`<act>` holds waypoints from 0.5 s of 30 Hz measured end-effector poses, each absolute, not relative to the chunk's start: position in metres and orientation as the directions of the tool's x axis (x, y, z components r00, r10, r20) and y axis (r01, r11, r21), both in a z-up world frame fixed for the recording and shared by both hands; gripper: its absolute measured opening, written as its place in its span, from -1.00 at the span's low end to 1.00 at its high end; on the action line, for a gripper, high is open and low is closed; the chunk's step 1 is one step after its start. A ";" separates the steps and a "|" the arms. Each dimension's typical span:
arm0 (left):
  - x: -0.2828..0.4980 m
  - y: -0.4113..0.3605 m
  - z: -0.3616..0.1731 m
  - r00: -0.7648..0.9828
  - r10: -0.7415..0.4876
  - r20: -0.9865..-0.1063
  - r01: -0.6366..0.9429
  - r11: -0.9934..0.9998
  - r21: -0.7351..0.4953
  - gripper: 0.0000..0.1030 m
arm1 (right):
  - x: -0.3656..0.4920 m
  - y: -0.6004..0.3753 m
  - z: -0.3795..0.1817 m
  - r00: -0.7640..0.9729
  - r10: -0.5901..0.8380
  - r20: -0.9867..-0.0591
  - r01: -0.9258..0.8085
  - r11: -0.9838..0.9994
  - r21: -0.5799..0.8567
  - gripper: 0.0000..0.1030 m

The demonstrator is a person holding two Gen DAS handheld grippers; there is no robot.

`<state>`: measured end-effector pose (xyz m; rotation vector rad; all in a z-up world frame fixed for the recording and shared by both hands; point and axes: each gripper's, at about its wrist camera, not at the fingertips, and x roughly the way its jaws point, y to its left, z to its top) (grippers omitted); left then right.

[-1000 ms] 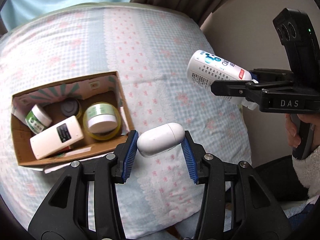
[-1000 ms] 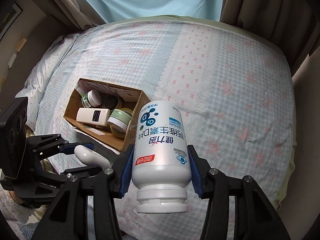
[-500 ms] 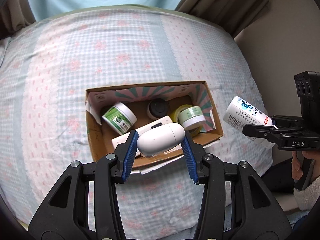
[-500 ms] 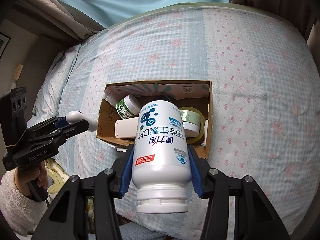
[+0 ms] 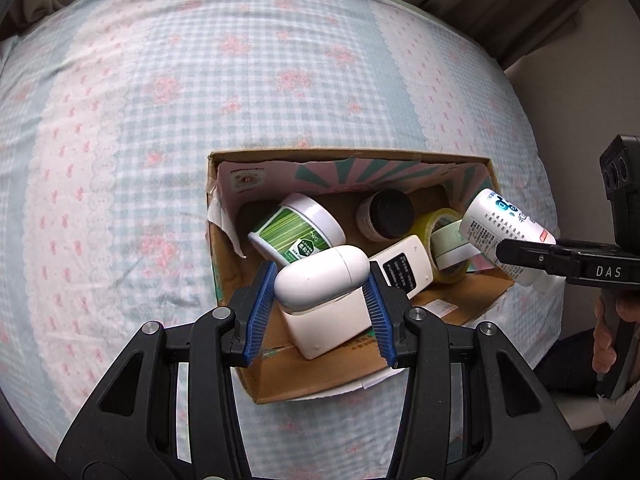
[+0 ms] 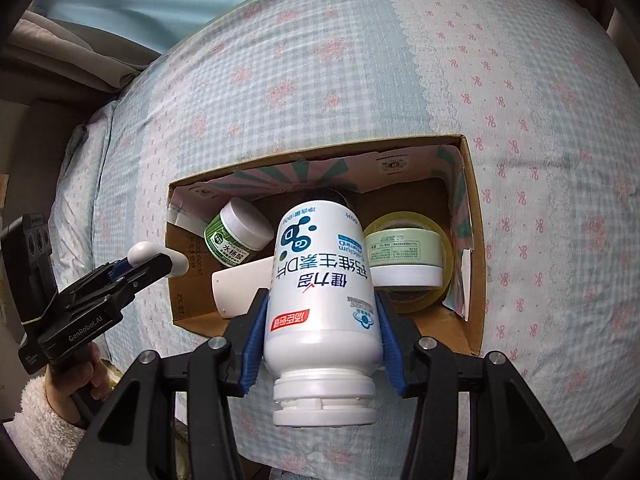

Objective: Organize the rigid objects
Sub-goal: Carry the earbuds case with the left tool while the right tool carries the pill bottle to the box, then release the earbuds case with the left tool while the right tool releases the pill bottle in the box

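Note:
An open cardboard box (image 5: 228, 272) (image 6: 474, 248) lies on the bed. It holds a green-labelled jar (image 5: 296, 232) (image 6: 238, 236), a dark-lidded jar (image 5: 386, 214), a white remote (image 5: 360, 312) (image 6: 240, 284), and a yellow tape roll (image 5: 440, 224) (image 6: 416, 296) with a pale green tin (image 6: 404, 256) in it. My left gripper (image 5: 320, 284) is shut on a white capsule-shaped case (image 5: 322, 280) (image 6: 158, 258) above the box's near left part. My right gripper (image 6: 320, 328) is shut on a white supplement bottle (image 6: 322, 292) (image 5: 500, 228), held over the box's right side.
The bed (image 5: 160, 80) (image 6: 360, 60) has a blue-and-pink checked sheet. Curtains (image 5: 500, 8) hang behind it and a beige wall (image 5: 580, 100) stands to the right. The person's sleeved hand (image 6: 48, 412) holds the left gripper.
Both grippers have moved in over the box with their objects still held. The box now looms larger and nearer in both views.

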<state>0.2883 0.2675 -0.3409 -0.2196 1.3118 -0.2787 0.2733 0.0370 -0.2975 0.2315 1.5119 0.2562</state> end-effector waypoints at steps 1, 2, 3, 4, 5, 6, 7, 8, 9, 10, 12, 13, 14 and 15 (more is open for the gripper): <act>0.289 0.266 -0.344 0.225 -0.318 -0.921 0.090 0.948 -0.305 -0.20 | 0.277 0.038 -0.304 0.035 0.308 -0.951 0.001 0.951 0.308 -0.10; 0.290 0.265 -0.346 0.220 -0.313 -0.924 0.103 0.949 -0.297 -0.20 | 0.281 0.038 -0.310 0.029 0.311 -0.950 0.026 0.950 0.312 -0.10; 0.290 0.264 -0.349 0.216 -0.310 -0.926 0.114 0.950 -0.291 -0.20 | 0.284 0.038 -0.315 0.023 0.316 -0.949 0.053 0.947 0.316 -0.10; 0.290 0.263 -0.350 0.212 -0.308 -0.928 0.122 0.950 -0.287 -0.20 | 0.287 0.038 -0.319 0.021 0.319 -0.948 0.075 0.945 0.320 -0.10; 0.290 0.262 -0.352 0.208 -0.306 -0.929 0.129 0.950 -0.284 -0.20 | 0.289 0.038 -0.323 0.021 0.318 -0.948 0.095 0.943 0.319 -0.10; 0.290 0.262 -0.353 0.206 -0.305 -0.930 0.135 0.950 -0.282 -0.20 | 0.292 0.039 -0.325 0.021 0.314 -0.949 0.110 0.943 0.315 -0.10; 0.291 0.262 -0.354 0.204 -0.304 -0.931 0.141 0.950 -0.279 -0.20 | 0.294 0.039 -0.327 0.023 0.309 -0.951 0.123 0.943 0.310 -0.10; 0.290 0.261 -0.355 0.203 -0.301 -0.932 0.148 0.950 -0.275 -0.20 | 0.296 0.039 -0.329 0.026 0.304 -0.952 0.136 0.943 0.304 -0.10; 0.291 0.260 -0.355 0.201 -0.299 -0.933 0.156 0.950 -0.271 -0.20 | 0.297 0.038 -0.329 0.028 0.298 -0.954 0.152 0.942 0.298 -0.10; 0.291 0.259 -0.355 0.200 -0.296 -0.934 0.164 0.950 -0.266 -0.20 | 0.298 0.037 -0.330 0.032 0.292 -0.956 0.172 0.941 0.293 -0.10; 0.293 0.258 -0.355 0.199 -0.274 -0.941 0.170 0.955 -0.242 -0.20 | 0.301 0.033 -0.331 0.032 0.280 -0.959 0.218 0.935 0.280 -0.10; 0.293 0.256 -0.355 0.202 -0.255 -0.946 0.170 0.960 -0.223 -0.19 | 0.302 0.032 -0.333 0.025 0.271 -0.962 0.240 0.933 0.269 -0.09; 0.293 0.255 -0.354 0.199 -0.239 -0.950 0.171 0.963 -0.206 -0.18 | 0.303 0.031 -0.334 0.024 0.273 -0.962 0.257 0.928 0.270 -0.08; 0.292 0.254 -0.353 0.196 -0.231 -0.953 0.175 0.964 -0.198 -0.13 | 0.303 0.030 -0.333 0.031 0.280 -0.959 0.269 0.922 0.278 -0.05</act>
